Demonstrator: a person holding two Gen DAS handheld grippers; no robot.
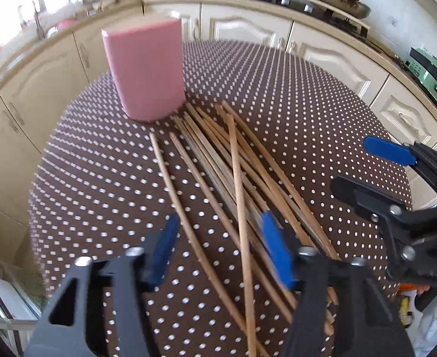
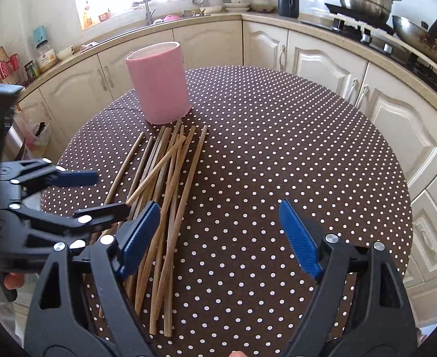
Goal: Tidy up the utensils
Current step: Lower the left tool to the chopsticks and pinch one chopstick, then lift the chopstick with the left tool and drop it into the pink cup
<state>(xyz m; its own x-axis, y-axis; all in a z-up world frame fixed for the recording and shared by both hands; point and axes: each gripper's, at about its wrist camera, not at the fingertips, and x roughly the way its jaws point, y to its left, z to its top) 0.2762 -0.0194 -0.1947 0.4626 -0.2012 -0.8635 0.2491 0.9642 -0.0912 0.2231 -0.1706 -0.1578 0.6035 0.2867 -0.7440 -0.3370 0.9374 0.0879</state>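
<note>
no readable text, label, brand, number or sign on anything in view.

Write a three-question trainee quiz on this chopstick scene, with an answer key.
1. True or false: the pink holder stands upright on the dotted tablecloth.
2. Where do the chopsticks lie? A) inside the holder B) loose on the cloth in front of the holder C) on the counter
3. Fill in: both the left gripper and the right gripper have their jaws ____.

Key: 1 true; 2 B; 3 open, with nothing held.
</note>
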